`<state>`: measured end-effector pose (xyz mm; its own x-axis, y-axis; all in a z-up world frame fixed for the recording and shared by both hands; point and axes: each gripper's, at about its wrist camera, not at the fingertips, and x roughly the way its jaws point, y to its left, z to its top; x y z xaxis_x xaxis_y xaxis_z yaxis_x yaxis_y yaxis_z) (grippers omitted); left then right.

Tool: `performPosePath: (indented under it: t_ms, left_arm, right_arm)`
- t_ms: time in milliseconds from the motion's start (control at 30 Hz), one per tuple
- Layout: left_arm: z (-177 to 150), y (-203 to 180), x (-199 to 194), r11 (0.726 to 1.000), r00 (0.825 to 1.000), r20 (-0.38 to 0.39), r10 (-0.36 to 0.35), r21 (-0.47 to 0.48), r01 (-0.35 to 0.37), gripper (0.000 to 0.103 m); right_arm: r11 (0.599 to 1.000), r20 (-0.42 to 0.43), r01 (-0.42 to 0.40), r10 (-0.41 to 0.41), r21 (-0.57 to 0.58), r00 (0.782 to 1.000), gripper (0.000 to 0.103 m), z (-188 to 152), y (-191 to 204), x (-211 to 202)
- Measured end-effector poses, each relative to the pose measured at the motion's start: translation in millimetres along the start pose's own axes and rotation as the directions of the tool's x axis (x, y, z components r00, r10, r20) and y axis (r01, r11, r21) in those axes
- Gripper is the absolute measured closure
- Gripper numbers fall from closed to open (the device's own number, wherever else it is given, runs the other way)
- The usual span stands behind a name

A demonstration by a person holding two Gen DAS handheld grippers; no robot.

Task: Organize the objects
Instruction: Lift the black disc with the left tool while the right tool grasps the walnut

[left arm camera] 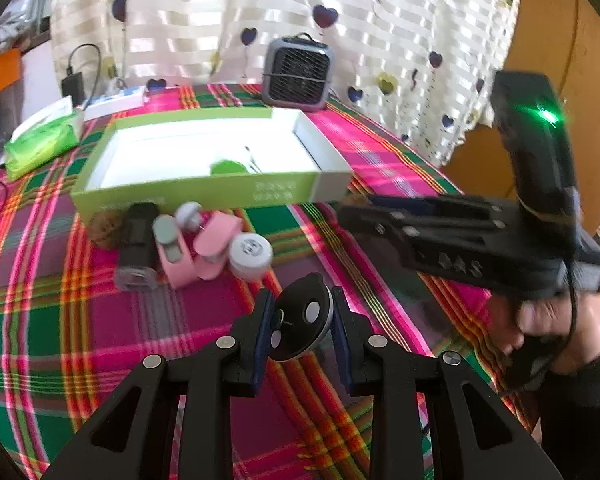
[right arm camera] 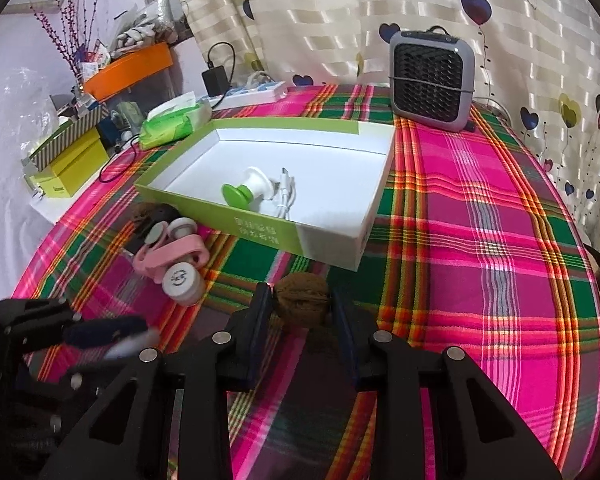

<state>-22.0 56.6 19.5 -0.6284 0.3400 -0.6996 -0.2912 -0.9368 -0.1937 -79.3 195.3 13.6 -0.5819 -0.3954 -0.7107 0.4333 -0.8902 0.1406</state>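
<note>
Left wrist view shows the left gripper (left arm camera: 300, 320) at lower centre, its jaws narrowed onto a black disc (left arm camera: 300, 318) held on edge between the blue pads. Right wrist view shows the right gripper (right arm camera: 300, 304) likewise clamped on a brown walnut (right arm camera: 302, 300), low in the middle of the frame. Both loads look bound for the green-and-white box (right arm camera: 332, 236), which lies just above each gripper in its own picture, its long axis running across the frame and its near wall facing the fingers. In the right view the box sits close above the walnut, with a green-and-white spool (right arm camera: 246, 188) and a white cable (right arm camera: 284, 196) already inside, left of centre; the right-hand stretch of its floor is bare. From these views the right hand seems nearer, so I judge the walnut can go up and over the near wall first. Loose items, pink clips (left arm camera: 196, 248) and a small white jar (left arm camera: 250, 254), remain on the plaid cloth (left arm camera: 60, 320) beside the box.
</note>
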Motion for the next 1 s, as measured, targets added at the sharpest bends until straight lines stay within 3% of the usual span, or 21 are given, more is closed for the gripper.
performPosePath:
  t_ms: [1000]
  left_arm:
    - [28, 17, -7, 0.993, 0.991, 0.065, 0.118, -0.008, -0.118, 0.077]
  right_arm:
    - [0.996, 0.055, -0.039, 0.043, -0.083, 0.998, 0.07, 4, 41, -17]
